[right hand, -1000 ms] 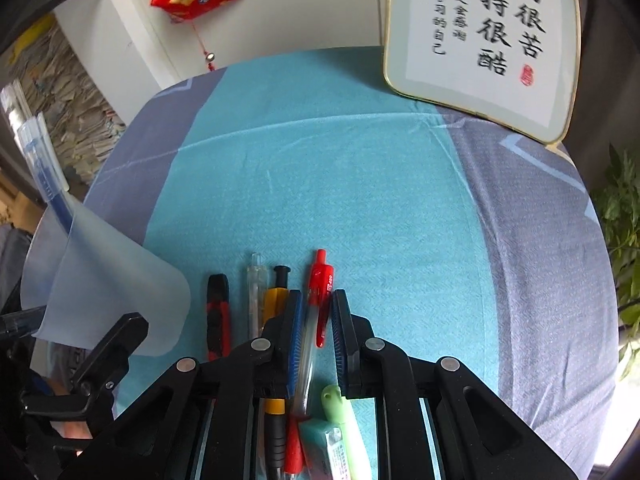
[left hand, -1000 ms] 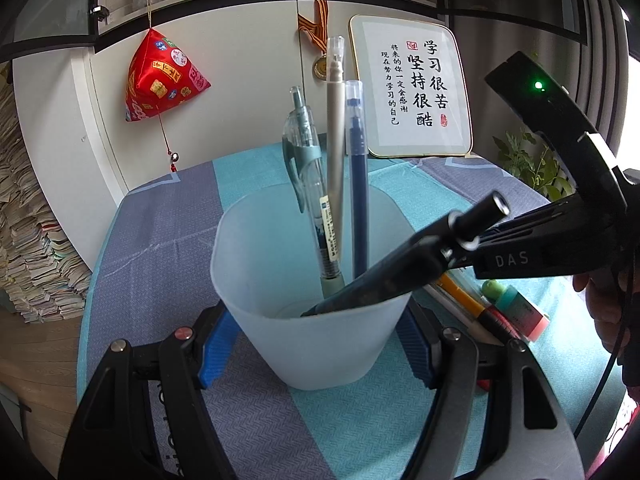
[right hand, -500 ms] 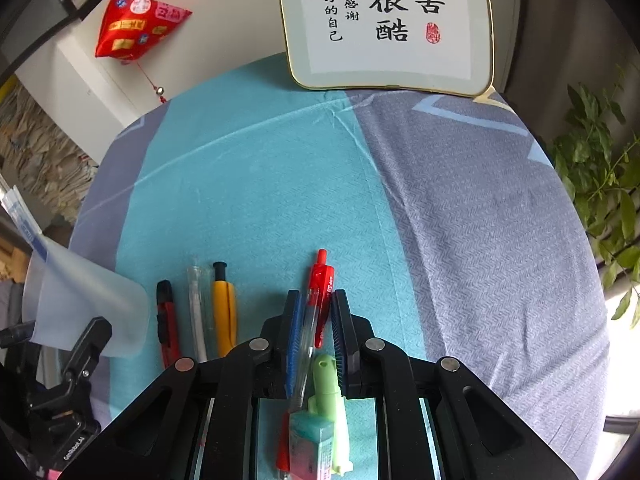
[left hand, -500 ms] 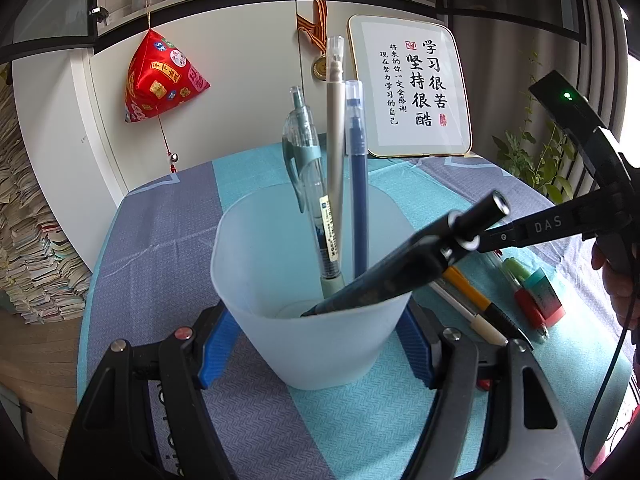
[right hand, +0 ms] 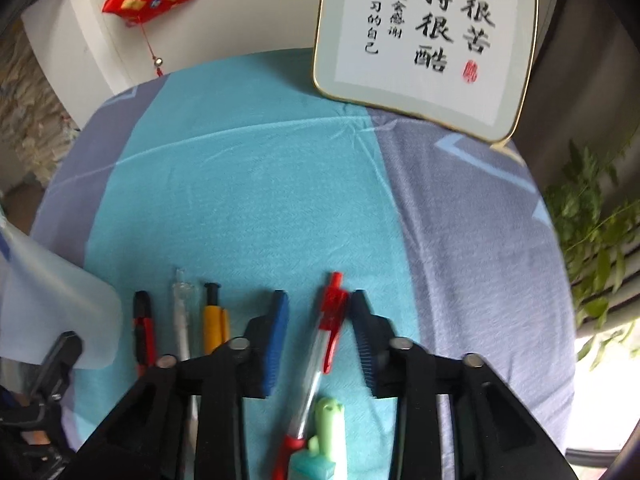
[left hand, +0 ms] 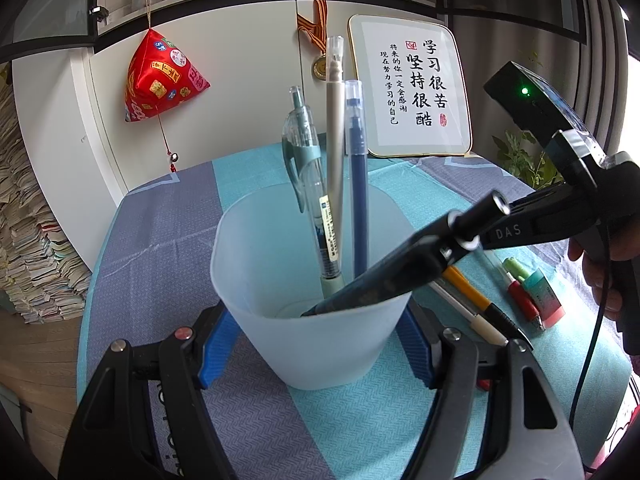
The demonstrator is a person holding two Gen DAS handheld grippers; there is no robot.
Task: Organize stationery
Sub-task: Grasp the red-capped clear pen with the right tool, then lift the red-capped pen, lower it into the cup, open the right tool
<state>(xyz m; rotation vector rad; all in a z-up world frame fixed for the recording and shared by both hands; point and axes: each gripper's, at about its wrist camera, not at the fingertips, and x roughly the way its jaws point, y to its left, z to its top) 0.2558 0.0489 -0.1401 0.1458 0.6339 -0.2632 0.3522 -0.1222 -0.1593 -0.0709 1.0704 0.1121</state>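
Four pens in frosted plastic cup (left hand: 320,300): clear teal-clip pen (left hand: 308,184), grey pen (left hand: 334,140), dark blue capped pen (left hand: 357,176) upright, black pen (left hand: 404,276) leaning over the rim to the right. Cup gripped on both sides by left claw (left hand: 316,344), blue pads pressed to its walls, standing on the teal-and-grey cloth of the tabletop (right hand: 260,184). Right claw (right hand: 318,340) opening, pads apart on either side of red-clip clear pen (right hand: 326,340) lying flat, not pressing it. Beside it on the cloth: yellow pen (right hand: 212,324), white pen (right hand: 182,320), red-and-black pen (right hand: 142,328), green highlighter (right hand: 328,420), teal eraser (right hand: 316,466).
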